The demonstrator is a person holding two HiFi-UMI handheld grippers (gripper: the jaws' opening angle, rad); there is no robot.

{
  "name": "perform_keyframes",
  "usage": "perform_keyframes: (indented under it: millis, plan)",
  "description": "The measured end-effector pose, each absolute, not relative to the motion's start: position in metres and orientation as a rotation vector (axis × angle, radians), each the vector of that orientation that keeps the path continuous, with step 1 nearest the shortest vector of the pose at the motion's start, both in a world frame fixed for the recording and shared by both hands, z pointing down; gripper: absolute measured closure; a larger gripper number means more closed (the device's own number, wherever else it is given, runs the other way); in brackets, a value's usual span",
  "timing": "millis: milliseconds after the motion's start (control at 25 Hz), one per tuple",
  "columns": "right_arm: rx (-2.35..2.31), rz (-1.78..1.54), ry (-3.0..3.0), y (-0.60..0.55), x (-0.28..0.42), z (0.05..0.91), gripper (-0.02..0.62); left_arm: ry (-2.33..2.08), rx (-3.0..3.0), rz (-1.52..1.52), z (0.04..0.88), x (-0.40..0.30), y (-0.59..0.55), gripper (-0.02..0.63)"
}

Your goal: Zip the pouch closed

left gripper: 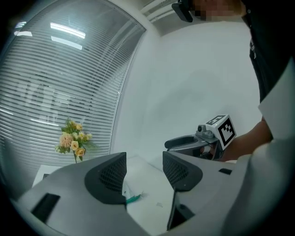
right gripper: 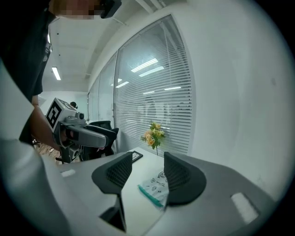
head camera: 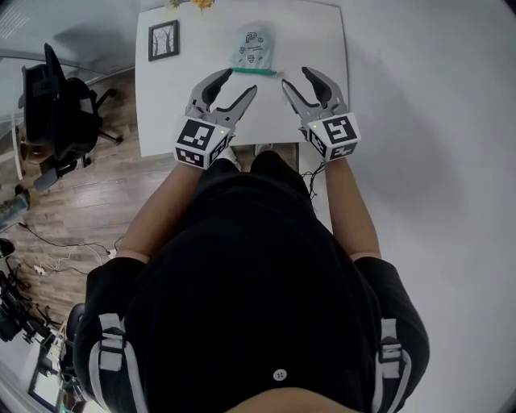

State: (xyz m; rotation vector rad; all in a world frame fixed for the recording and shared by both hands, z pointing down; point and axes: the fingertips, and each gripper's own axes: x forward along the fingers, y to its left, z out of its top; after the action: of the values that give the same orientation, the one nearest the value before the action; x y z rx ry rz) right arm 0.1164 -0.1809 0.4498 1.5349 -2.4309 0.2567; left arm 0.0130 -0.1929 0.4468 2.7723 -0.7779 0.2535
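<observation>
A pale translucent pouch (head camera: pixel 254 47) with printed figures and a green zip edge (head camera: pixel 255 72) lies flat on the white table (head camera: pixel 169 105), its zip toward me. My left gripper (head camera: pixel 235 90) hovers open just left of and nearer than the zip. My right gripper (head camera: pixel 293 85) hovers open at the zip's right end. Neither touches the pouch. The right gripper view shows the pouch (right gripper: pixel 156 186) between and beyond the open jaws. In the left gripper view only a bit of the green zip (left gripper: pixel 132 198) shows, with the right gripper (left gripper: pixel 182 143) across from it.
A black-framed picture (head camera: pixel 164 40) lies at the table's back left. Yellow flowers (head camera: pixel 197 4) stand at the far edge, also flowers (right gripper: pixel 153 132) by the blinds. A black office chair (head camera: pixel 60 113) stands on the wood floor left of the table.
</observation>
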Motion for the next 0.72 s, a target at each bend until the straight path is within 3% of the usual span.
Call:
perform_keyframes:
  millis: [720]
  plan:
    - [1.155, 0.442, -2.337, -0.259, 0.177, 0.589, 0.399, -0.801, 2.465, 0.458, 0.543, 0.086, -0.247, 0.397]
